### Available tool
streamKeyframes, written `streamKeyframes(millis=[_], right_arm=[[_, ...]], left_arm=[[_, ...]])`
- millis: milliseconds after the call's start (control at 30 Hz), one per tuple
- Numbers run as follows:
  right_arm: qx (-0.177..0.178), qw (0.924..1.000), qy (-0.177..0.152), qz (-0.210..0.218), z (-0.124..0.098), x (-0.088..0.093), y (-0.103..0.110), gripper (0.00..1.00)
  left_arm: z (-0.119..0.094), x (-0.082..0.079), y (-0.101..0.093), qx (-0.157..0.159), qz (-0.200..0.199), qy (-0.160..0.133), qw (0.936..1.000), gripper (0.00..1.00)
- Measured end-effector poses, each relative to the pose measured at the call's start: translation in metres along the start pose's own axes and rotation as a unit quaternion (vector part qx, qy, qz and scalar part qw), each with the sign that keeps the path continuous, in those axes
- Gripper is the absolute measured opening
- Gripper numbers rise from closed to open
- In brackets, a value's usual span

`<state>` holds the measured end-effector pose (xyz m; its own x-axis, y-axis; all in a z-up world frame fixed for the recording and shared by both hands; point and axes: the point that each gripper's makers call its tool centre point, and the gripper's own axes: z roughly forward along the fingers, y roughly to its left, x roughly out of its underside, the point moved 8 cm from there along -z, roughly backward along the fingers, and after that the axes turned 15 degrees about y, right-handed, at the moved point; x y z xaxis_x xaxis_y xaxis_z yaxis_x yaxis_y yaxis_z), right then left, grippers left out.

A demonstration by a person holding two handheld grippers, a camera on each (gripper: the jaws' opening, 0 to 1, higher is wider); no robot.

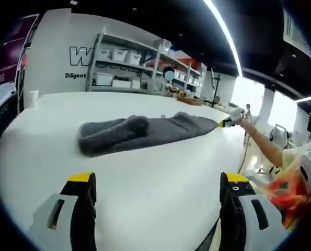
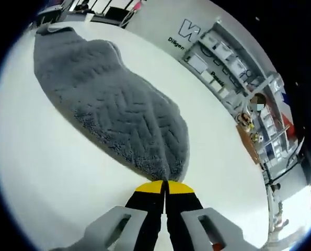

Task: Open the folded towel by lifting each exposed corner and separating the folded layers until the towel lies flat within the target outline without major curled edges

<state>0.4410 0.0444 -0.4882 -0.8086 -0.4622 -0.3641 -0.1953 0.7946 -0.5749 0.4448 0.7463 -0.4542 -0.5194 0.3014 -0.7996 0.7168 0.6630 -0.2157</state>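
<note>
In the left gripper view, the left claw sits nearest, its two yellow-tipped jaws standing wide apart and released, with bare white table between them and nothing held. Beyond the jaws the table stretches away, and near its middle lies the grey towel, a long, bunched strip running across the view. Its left end is rolled up into a thick, rumpled hump, while its right end thins to a point. At that point the right claw meets the cloth, with a person's bare arm reaching in from the right edge behind it. A white cup stands near the far left edge of the table, well apart from the towel. Past the table a metal shelf holds white bins against a white wall with dark lettering, and bright ceiling light strips run overhead.

In the right gripper view, the right claw is clenched, its yellow tips pressed together on the near corner of the towel. From that pinched corner the cloth widens and runs away across the table toward the upper left, showing a herringbone weave and a fuzzy edge, lying flat on the surface along most of its length. Its far end looks folded over. The shelf with bins stands beyond the table at upper right.
</note>
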Motion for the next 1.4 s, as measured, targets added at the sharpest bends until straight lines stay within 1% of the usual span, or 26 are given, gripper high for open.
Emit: streamKeyframes(millis=[33,67,100,133,233,333,467,633,667,700,733,800,833,867,967,1033,1133,1200,1233,1267,1300,1400], right_arm=[[0.019,0.9997,0.015,-0.007,0.000,0.004,-0.004,0.00],[0.025,0.9992,0.030,-0.007,0.001,0.009,-0.006,0.00],[0.026,0.9992,0.031,-0.005,0.002,0.011,-0.007,0.00],[0.022,0.9994,0.029,0.000,0.003,0.013,-0.010,0.00],[0.001,0.9999,0.007,0.010,0.001,0.012,-0.006,0.00],[0.003,1.0000,0.004,0.007,0.000,0.010,-0.004,0.00],[0.010,0.9991,-0.021,0.034,-0.009,0.004,-0.004,0.00],[0.001,0.9949,-0.070,0.073,-0.032,-0.006,0.002,0.00],[-0.001,0.9937,-0.083,0.075,-0.040,-0.009,0.005,0.00],[-0.007,0.9925,-0.092,0.079,-0.046,-0.012,0.008,0.00],[-0.013,0.9913,-0.101,0.083,-0.050,-0.014,0.011,0.00],[-0.025,0.9871,-0.130,0.089,-0.065,-0.021,0.015,0.00],[-0.027,0.9867,-0.136,0.085,-0.072,-0.024,0.016,0.00],[-0.030,0.9857,-0.143,0.084,-0.084,-0.026,0.023,0.00],[-0.041,0.9821,-0.161,0.089,-0.099,-0.035,0.026,0.10],[-0.067,0.9798,-0.163,0.095,-0.104,-0.041,0.033,0.22],[-0.078,0.9803,-0.159,0.088,-0.110,-0.048,0.045,0.38],[-0.085,0.9804,-0.155,0.086,-0.114,-0.052,0.050,0.56],[-0.095,0.9790,-0.156,0.090,-0.116,-0.056,0.053,0.67],[-0.103,0.9779,-0.155,0.096,-0.117,-0.057,0.057,0.79],[-0.108,0.9774,-0.152,0.099,-0.119,-0.061,0.061,0.84],[-0.109,0.9788,-0.152,0.083,-0.125,-0.067,0.071,0.86]], left_arm=[[0.000,0.000,0.000,0.000,-0.001,0.000,1.0000,0.96],[0.001,0.000,0.001,0.000,-0.001,0.001,1.0000,0.96],[0.001,0.000,0.001,0.001,-0.001,0.001,1.0000,0.96],[0.001,0.000,0.001,0.001,-0.001,0.003,1.0000,0.96],[0.003,0.000,0.001,0.003,0.000,0.005,1.0000,0.96],[0.006,0.000,-0.001,0.005,0.000,0.006,1.0000,0.96],[0.007,0.001,-0.005,0.011,0.004,0.008,0.9999,0.96],[0.008,0.001,-0.003,0.018,-0.002,0.003,0.9998,0.96],[0.008,0.001,-0.002,0.002,0.005,0.011,0.9999,0.96],[0.008,0.001,-0.002,-0.006,0.012,0.018,0.9998,0.96],[0.008,0.001,-0.003,-0.007,0.014,0.019,0.9997,0.97],[0.005,-0.001,-0.004,-0.003,0.017,0.017,0.9997,0.97],[0.004,-0.002,-0.004,0.002,0.017,0.012,0.9998,0.97],[0.002,-0.003,-0.004,0.005,0.016,0.008,0.9998,0.97],[-0.001,-0.004,-0.006,0.003,0.016,0.002,0.9999,0.97],[-0.003,-0.005,-0.009,0.000,0.016,0.000,0.9999,0.97],[-0.006,-0.007,-0.016,0.005,0.026,-0.002,0.9996,0.97],[-0.008,-0.010,-0.021,0.009,0.030,-0.008,0.9995,0.97],[-0.008,-0.011,-0.023,0.010,0.033,-0.010,0.9994,0.97],[-0.009,-0.012,-0.025,0.011,0.036,-0.011,0.9992,0.97],[-0.010,-0.012,-0.027,0.011,0.037,-0.012,0.9992,0.98],[-0.012,-0.013,-0.035,0.021,0.044,-0.016,0.9987,0.98]])
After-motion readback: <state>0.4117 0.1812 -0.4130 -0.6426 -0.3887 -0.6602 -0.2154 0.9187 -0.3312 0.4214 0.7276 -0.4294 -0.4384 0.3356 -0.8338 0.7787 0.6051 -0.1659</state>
